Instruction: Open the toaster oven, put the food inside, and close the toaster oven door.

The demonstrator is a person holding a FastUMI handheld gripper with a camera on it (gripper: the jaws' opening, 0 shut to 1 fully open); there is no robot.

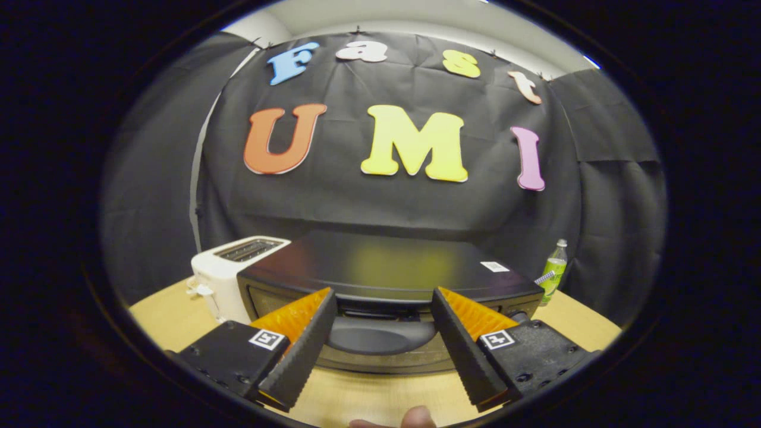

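Table (178,321): light wood, bearing all the appliances.
Toaster oven (380,267): dark, wide, standing on the table just ahead of the fingers; door shut.
Door handle (380,336): dark curved bar low on the oven front, seen between the two fingers, not touched.
Gripper (380,297): fingers spread wide, holding nothing.
White toaster (229,273): slotted, close beside the oven's left.
Green bottle (554,272): upright, right of the oven, behind it.
Fingertip (416,418): a person's, below the fingers.
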